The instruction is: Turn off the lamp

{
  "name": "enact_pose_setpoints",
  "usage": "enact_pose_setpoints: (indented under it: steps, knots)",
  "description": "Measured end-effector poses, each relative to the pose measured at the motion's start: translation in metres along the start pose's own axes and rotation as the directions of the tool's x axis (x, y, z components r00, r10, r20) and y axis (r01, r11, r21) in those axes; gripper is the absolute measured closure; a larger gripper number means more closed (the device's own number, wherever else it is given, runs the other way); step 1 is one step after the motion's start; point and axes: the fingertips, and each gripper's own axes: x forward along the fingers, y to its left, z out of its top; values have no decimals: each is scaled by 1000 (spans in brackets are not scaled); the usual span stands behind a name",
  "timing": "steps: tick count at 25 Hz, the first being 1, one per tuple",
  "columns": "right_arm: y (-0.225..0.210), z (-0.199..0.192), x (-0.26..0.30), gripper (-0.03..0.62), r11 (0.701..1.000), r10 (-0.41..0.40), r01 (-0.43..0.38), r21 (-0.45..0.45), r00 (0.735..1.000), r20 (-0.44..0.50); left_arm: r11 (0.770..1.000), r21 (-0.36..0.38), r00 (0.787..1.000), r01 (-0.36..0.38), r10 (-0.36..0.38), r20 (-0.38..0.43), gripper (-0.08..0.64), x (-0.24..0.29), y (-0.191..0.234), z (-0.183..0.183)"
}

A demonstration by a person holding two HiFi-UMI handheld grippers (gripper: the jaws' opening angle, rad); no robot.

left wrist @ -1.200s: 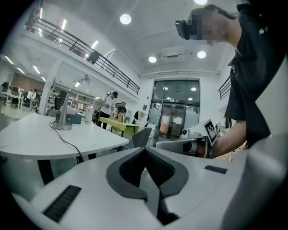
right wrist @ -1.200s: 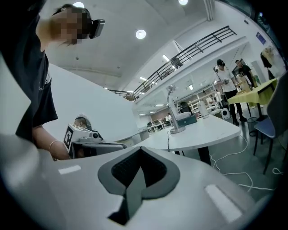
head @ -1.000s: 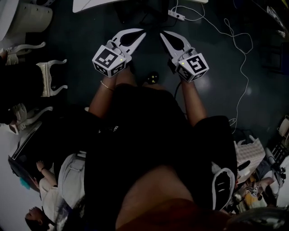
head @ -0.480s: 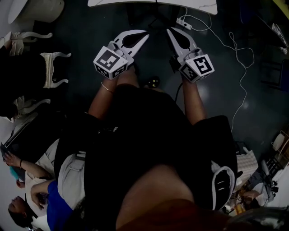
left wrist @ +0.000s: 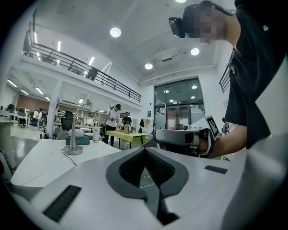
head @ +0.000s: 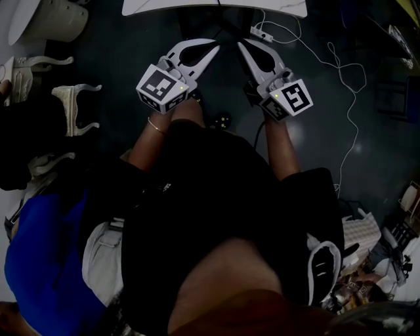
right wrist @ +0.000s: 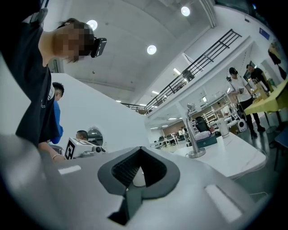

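Left gripper [head: 216,47] and right gripper [head: 240,42], fingers closed, empty, slightly nearer the table [head: 164,8].

Top [head: 210,197]: black, short sleeves
Bracelet [head: 155,125]: thin band, left wrist
Camera [left wrist: 177,26]: black, worn on the head
Left gripper [head: 214,50]: pale grey shell, pointed jaws, dark ribbed pads round a teardrop opening
Right gripper [head: 241,44]: same shell, same dark pads
Left cube [head: 161,88]: white, black square markers on its faces, small green light at one edge
Right cube [head: 289,98]: white, black square markers, small green light
Dark slots [left wrist: 63,203]: short bars on the left shell
Pale slots [right wrist: 222,196]: short bars on the right shell
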Motion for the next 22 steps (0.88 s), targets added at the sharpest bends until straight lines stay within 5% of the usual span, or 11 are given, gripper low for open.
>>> enact_pose_setpoints:
  steps: [22]
  knots:
    - [2,10,-6,593,996,-73,72,-57,997,-23,993,38,994,109,-109,15,554,9,-11,19]
